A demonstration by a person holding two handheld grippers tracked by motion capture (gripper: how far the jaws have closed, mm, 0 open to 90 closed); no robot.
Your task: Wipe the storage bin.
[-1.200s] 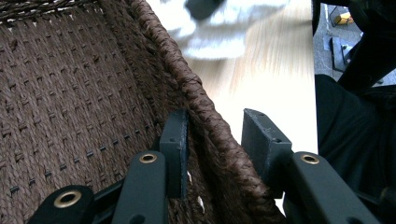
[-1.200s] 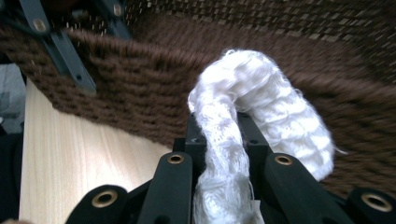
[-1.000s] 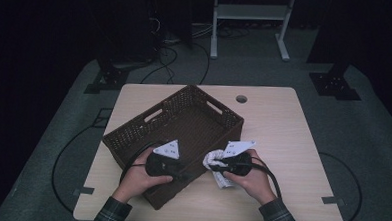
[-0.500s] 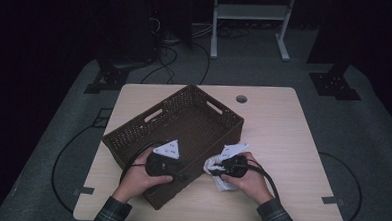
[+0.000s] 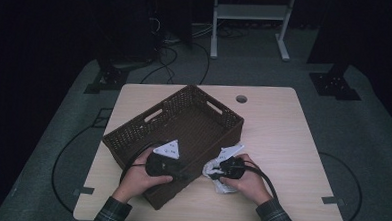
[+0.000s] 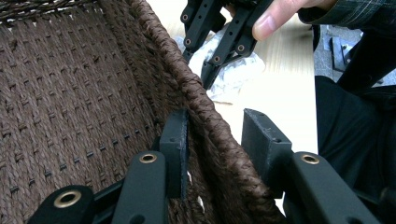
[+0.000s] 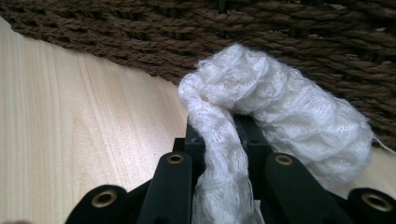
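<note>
The high view is dim: the room beyond the tabletop (image 5: 282,144) falls to near black from nine through twelve to three o'clock, and light from overhead lands mainly on the pale wood. The picture is soft and grainy, with little detail in the dark basket (image 5: 183,125). The two gripper views are much brighter. In the left gripper view the wood at twelve o'clock glares almost white. In the right gripper view the white cloth (image 7: 280,116) is sharp, while the near jaws at six o'clock blur slightly.
</note>
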